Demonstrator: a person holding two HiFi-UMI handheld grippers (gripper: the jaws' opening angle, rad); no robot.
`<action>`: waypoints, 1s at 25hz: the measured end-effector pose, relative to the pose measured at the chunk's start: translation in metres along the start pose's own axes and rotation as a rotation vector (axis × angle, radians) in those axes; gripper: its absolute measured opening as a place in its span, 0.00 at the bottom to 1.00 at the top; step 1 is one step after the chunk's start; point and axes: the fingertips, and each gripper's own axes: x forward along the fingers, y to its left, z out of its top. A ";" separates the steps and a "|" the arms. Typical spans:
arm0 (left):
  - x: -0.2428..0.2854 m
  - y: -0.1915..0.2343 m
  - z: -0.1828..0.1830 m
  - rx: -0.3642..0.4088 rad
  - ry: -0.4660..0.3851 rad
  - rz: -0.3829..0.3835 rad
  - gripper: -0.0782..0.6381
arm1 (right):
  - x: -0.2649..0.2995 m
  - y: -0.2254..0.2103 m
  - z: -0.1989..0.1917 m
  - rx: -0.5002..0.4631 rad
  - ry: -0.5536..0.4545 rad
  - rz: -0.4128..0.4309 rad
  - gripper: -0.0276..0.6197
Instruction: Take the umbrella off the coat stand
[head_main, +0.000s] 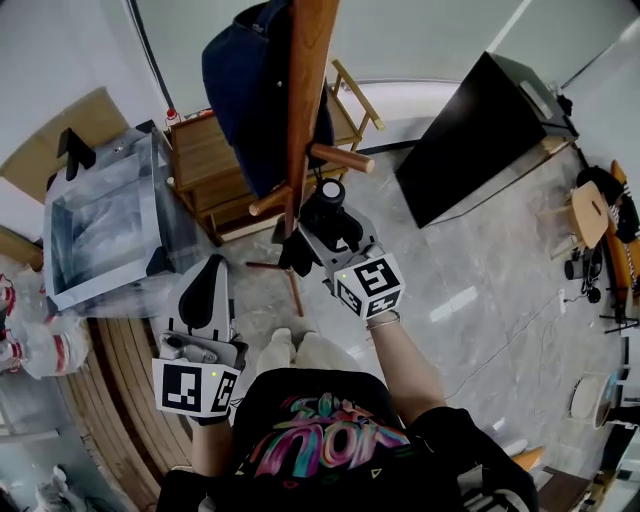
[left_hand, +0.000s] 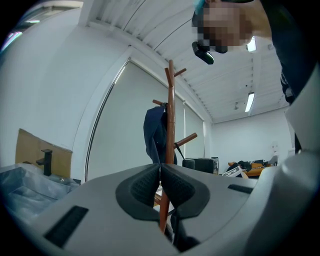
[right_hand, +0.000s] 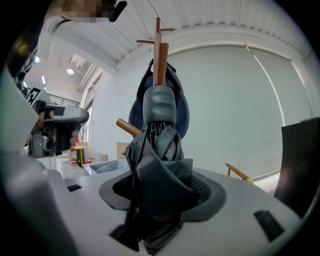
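Right arm is stretched out ahead of the body, forearm bare. The right gripper sits roughly level, right up by the coat stand. The left arm is tucked back closer to the torso, and the left gripper is held level and aimed at the stand from further off.

Tools: the left one has its pads pressed together with nothing in them; the wooden pole just shows behind the seam. The right one is clamped on the umbrella, with folded dark grey fabric bunched up between the pads.

Writing-wise there's not much. Each gripper carries a cube with black-and-white square markers. The person's black t-shirt has a colourful swirly print that might be lettering, but I can't read it from this angle.

The umbrella is folded and stands upright, long axis running alongside the pole, rounded end up and the loose fabric end hanging below the jaws. It's just beside the pole, under a peg, with a navy garment hanging behind it. From above you look nearly straight down onto its round end.
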 end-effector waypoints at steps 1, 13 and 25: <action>0.001 -0.002 0.003 0.003 -0.004 -0.006 0.15 | -0.002 0.000 0.003 -0.001 -0.003 -0.006 0.44; 0.019 -0.023 0.018 0.015 -0.040 -0.099 0.15 | -0.030 -0.001 0.054 -0.038 -0.068 -0.042 0.44; 0.047 -0.054 0.028 0.020 -0.055 -0.220 0.15 | -0.083 -0.020 0.104 -0.051 -0.150 -0.122 0.44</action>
